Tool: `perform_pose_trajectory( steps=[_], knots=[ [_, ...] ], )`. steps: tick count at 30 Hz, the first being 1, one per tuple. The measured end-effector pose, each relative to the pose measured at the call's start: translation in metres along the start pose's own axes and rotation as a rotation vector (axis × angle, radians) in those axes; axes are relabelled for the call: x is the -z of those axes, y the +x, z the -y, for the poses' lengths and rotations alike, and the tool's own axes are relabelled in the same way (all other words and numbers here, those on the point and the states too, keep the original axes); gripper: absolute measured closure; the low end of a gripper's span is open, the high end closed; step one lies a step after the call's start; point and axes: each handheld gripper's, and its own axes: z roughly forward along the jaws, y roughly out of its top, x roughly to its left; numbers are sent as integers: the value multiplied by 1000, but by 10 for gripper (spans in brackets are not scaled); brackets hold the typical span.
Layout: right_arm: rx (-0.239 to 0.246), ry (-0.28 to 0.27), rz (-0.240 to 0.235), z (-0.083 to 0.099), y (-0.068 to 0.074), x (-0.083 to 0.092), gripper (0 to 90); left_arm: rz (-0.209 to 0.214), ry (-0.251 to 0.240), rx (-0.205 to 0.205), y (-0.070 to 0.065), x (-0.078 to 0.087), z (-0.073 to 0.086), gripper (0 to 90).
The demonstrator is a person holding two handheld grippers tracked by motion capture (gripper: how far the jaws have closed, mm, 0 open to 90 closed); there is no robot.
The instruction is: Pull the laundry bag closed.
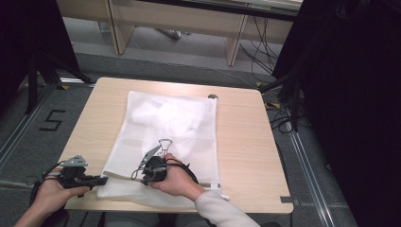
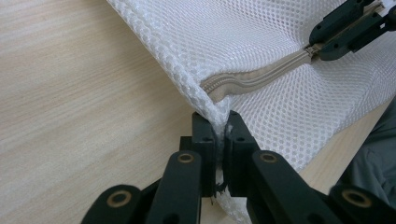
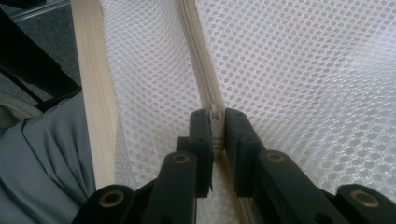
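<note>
Workpiece: white mesh bag, flat on wood table, near-centre, slightly left. Long axis runs near edge to far edge of table, tilted a little so the far end sits further right. Zipper edge lies along the near short side, parallel w/ the table's front edge.

High view: gives overall layout. Left gripper at the bag's near-left corner; right gripper on the near edge, right of it, approx. mid-bag. Grippers near each other, not touching. A wire-outline shape shows through the mesh just beyond the right hand. Jaw detail too small to read here.

Left gripper view: adds grip detail. Left gripper jaws together, clamped on the mesh corner; fabric bunched between pads. Beige zipper starts just past the clamped corner and runs away toward upper right, tape halves parted near the corner end. Right gripper seen farther off, pinched on the zipper line.

Right gripper view: adds what the high view cannot resolve. Right gripper jaws together, clamped on the zipper pull. Zipper runs straight ahead from the jaws, closed in that stretch. Table's front edge runs parallel at left; grey trouser fabric beyond it.
</note>
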Motion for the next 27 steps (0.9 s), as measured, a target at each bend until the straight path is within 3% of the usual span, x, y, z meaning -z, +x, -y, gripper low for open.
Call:
perform_pose_trajectory(
  steps=[3, 9, 27],
  knots=[
    [14, -4, 4, 0, -1, 0, 825, -2, -1, 0, 0, 0, 0, 846],
    [-13, 2, 4, 3, -2, 2, 825, -3, -3, 1, 0, 0, 0, 847],
    [-5, 4, 9, 7, -5, 6, 825, -4, 12, -8, 1, 1, 0, 847]
  ],
)
